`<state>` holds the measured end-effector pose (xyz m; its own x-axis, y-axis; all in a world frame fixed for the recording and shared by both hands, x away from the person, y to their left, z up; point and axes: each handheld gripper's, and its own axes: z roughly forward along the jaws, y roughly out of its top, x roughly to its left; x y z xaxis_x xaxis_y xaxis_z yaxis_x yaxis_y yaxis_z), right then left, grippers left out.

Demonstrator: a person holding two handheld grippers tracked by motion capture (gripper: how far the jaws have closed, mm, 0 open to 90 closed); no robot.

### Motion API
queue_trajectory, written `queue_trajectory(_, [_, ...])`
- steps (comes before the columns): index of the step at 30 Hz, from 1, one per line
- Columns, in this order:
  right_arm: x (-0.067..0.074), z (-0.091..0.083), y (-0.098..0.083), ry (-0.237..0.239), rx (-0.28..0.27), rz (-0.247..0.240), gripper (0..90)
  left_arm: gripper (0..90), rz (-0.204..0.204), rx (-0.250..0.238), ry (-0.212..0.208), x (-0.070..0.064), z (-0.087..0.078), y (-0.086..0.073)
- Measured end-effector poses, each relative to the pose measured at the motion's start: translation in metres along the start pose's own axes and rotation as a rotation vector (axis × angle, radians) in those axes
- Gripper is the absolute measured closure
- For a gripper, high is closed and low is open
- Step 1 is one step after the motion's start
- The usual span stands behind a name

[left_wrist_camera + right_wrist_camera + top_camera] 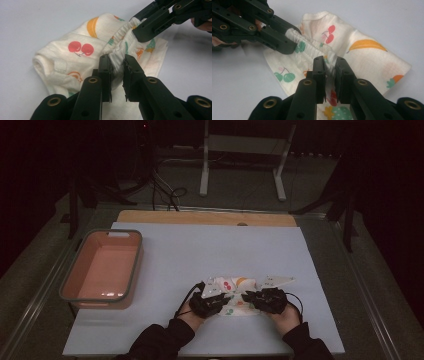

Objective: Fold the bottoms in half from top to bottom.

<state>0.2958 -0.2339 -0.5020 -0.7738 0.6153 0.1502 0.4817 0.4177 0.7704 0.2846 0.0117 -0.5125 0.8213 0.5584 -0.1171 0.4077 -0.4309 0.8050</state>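
Observation:
A small cream garment (239, 292) printed with cherries and orange fruit lies on the pale table near its front edge. Its gathered elastic waistband (119, 37) runs between both grippers. My left gripper (117, 65) is shut on the waistband, cloth bunched between its black jaws. My right gripper (330, 67) is shut on the same band a little further along. In the high view the left gripper (220, 299) and right gripper (251, 297) sit close together over the garment, hands behind them. In each gripper view the other gripper's jaws clamp the band: right (142, 28), left (287, 41).
A pink tub with a grey rim (80, 270) stands at the table's left side. The pale mat (200, 250) stretches bare behind the garment. A wooden strip (205, 217) borders the far edge, with a white stand (205, 165) and cables on the floor beyond.

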Motion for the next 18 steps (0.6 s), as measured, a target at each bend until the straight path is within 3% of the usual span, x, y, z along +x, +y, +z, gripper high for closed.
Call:
queue_trajectory(5, [-0.002, -0.001, -0.005, 0.031, 0.021, 0.031, 73.6, 70.7, -0.002, 0.006, -0.033, 0.000, -0.002, -0.002])
queue_trajectory(10, [-0.005, -0.006, -0.004, 0.040, 0.002, 0.050, 63.1, 60.2, -0.003, -0.008, -0.069, 0.000, -0.010, 0.000])
queue_trajectory(13, [-0.004, -0.013, 0.003, 0.045, -0.018, 0.051, 58.1, 60.6, 0.031, -0.003, -0.068, -0.002, -0.017, 0.003])
queue_trajectory(16, [-0.005, -0.017, 0.008, 0.039, -0.037, 0.046, 57.5, 64.1, 0.039, -0.004, -0.084, -0.002, -0.022, 0.005])
queue_trajectory(18, [-0.005, -0.019, 0.009, 0.035, -0.041, 0.046, 57.5, 66.2, 0.060, -0.008, -0.059, -0.001, -0.025, 0.008])
